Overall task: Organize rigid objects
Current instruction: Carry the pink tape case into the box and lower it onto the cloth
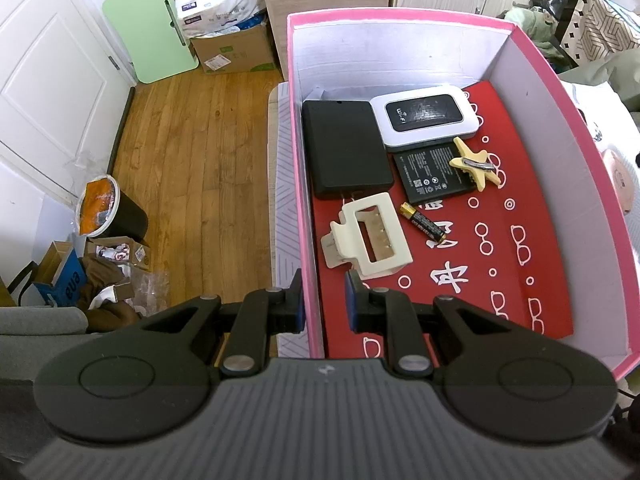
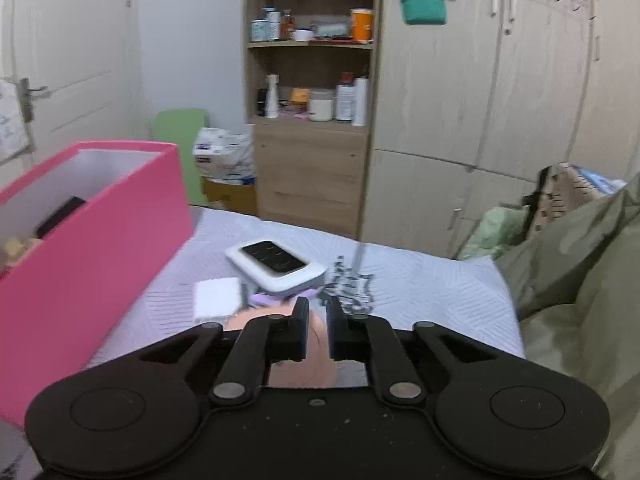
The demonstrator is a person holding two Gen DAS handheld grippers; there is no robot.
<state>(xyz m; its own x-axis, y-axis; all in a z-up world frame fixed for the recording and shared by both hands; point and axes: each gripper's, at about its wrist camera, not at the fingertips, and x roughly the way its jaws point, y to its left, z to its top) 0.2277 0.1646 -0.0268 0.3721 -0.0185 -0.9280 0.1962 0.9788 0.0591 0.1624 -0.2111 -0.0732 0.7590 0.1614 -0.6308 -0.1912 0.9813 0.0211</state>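
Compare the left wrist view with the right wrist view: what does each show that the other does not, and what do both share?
Only the left wrist view shows the box's contents clearly: a black case, a battery, a cream hair clip and a star clip. Only the right wrist view shows a white device and a white block lying on the bed. Both show the pink box.

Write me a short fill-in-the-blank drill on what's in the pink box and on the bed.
1. The left gripper straddles the box's ____ wall.
2. The AA battery lies on the ____ liner.
3. The star clip rests on a flat black ____.
4. The white device outside the box lies on the ____.

Answers: pink; red; battery; bed
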